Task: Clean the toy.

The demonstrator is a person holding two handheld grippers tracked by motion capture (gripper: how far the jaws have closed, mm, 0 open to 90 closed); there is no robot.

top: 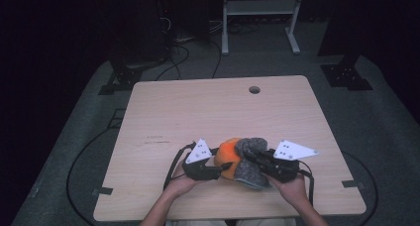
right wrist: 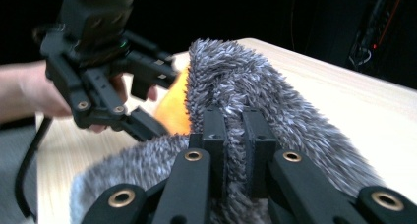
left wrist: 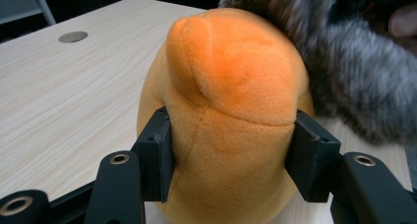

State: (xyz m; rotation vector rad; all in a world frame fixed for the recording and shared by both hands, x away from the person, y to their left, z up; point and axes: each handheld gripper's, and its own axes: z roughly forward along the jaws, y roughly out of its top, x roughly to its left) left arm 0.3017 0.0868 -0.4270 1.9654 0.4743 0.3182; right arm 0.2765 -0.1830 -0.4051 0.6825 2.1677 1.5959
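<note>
An orange plush toy (top: 228, 152) sits near the table's front edge, with a grey furry cloth (top: 251, 161) draped over its right side. My left gripper (left wrist: 231, 155) is shut on the orange plush toy (left wrist: 231, 101), one jaw pressed into each side. My right gripper (right wrist: 234, 150) is shut on a fold of the grey furry cloth (right wrist: 231, 76), its jaws almost together with fur between them. In the right gripper view the left gripper (right wrist: 142, 103) holds the orange toy (right wrist: 173, 106) just behind the cloth. In the high view the left gripper (top: 216, 165) and right gripper (top: 250, 156) meet at the toy.
The light wooden table (top: 198, 112) has a round cable hole (top: 254, 89) at the back right. Black cables (top: 173, 164) trail from the grippers toward the front edge. A white metal frame (top: 260, 18) stands on the floor beyond the table.
</note>
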